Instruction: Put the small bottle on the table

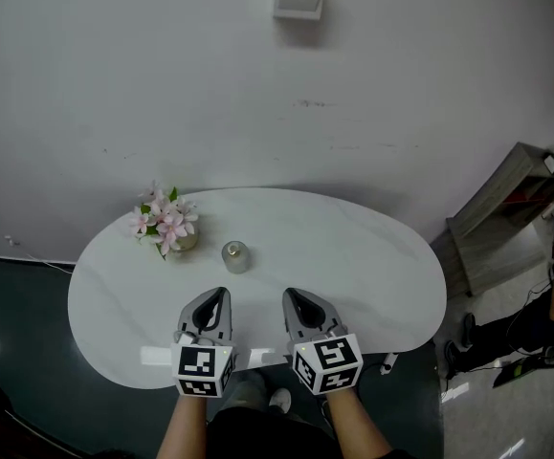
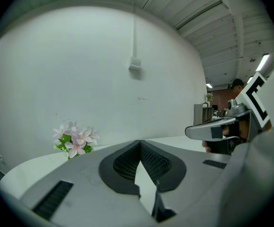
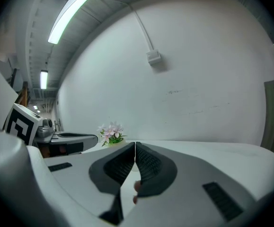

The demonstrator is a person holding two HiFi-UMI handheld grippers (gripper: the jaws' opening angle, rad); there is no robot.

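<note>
The small pale round bottle stands at frame centre on the white oval table, right of the pink flower bunch. Its material is hard to make out. Just below, the left hand-held gripper and right hand-held gripper have their jaws pressed together, empty.

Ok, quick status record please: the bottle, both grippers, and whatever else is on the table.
small bottle: upright on the table, just right of the flowers, nothing touching it
table: white, oval
flowers: small pot, far left part of the table
left gripper: jaws together, nothing between them, over the near edge short of the bottle
right gripper: jaws together, nothing between them, beside the left one
task: bottle looks placed
</note>
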